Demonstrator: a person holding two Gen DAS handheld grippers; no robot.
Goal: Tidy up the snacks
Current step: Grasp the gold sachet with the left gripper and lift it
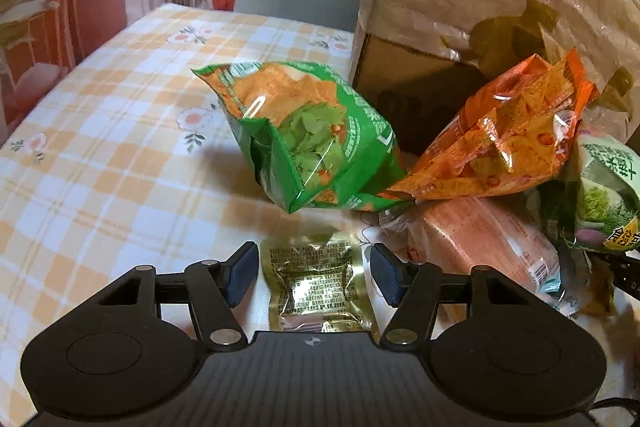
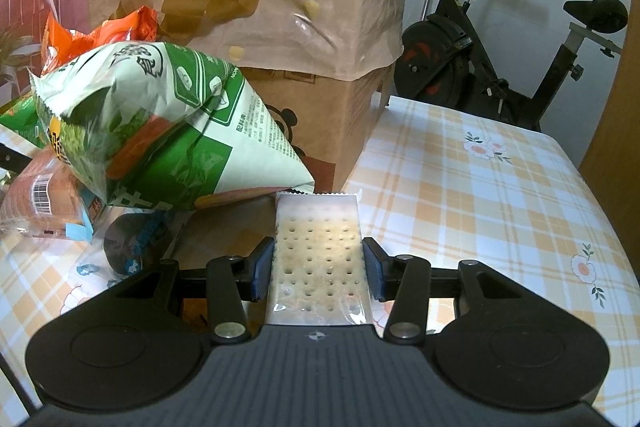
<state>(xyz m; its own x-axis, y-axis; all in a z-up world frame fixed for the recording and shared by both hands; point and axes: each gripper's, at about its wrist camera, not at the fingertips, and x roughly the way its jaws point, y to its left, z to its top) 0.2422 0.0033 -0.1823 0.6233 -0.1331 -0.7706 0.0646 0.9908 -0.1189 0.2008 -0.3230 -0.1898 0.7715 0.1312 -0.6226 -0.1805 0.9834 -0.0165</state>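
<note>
Snack packets lie heaped on a checked, flower-printed tablecloth [image 1: 100, 131] before a paper-draped cardboard box [image 2: 320, 115]. Right gripper [image 2: 318, 273]: pads clamped on the long sides of a clear-wrapped cracker packet [image 2: 318, 255], held just right of a green-and-white bag [image 2: 168, 131] that leans on the heap. Left gripper [image 1: 312, 273]: jaws apart, straddling a small gold foil packet [image 1: 316, 287] that lies flat on the cloth; the pads do not touch it. Beyond it stand a green chip bag [image 1: 308, 135] and, to its right, an orange chip bag [image 1: 504, 143] resting on a pink wrapped pack [image 1: 480, 239]. An exercise bike [image 2: 500, 67] stands beyond the far right edge.
</note>
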